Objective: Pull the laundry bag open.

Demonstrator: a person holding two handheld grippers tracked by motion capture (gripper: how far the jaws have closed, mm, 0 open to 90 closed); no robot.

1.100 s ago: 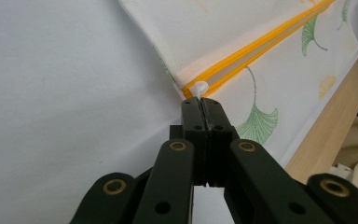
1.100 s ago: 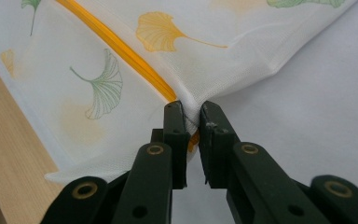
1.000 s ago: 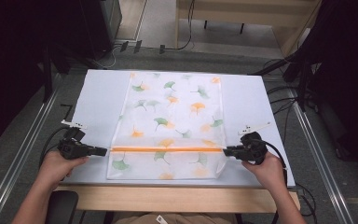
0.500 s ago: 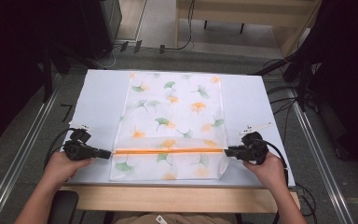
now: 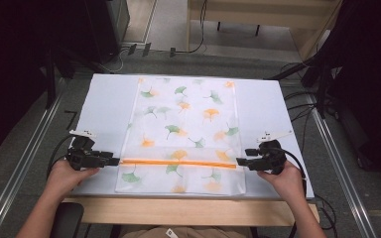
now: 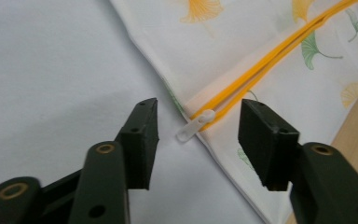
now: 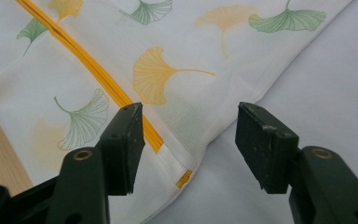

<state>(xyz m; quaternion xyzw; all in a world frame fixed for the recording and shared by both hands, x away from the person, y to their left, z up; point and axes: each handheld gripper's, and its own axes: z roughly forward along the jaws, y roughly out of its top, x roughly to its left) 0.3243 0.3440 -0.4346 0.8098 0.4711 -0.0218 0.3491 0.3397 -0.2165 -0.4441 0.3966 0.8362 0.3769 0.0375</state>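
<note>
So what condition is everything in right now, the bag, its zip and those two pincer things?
Leaf-print bag: flat on the table, free of both grippers.
Orange zipper: closed, running straight across.
Zipper pull: at the bag's left end, untouched.
Left gripper: open, jaws just opened, pull between them.
Right gripper: open, jaws just opened over the bag's corner.

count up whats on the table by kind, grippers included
grippers: 2, the left gripper and the right gripper, both open, jaws just opened, nothing between the pads
leaf-print bags: 1, the bag lying flat
orange zips: 1, the zip across the bag
white zip pulls: 1, the pull at the zip's left end
total: 5
</note>
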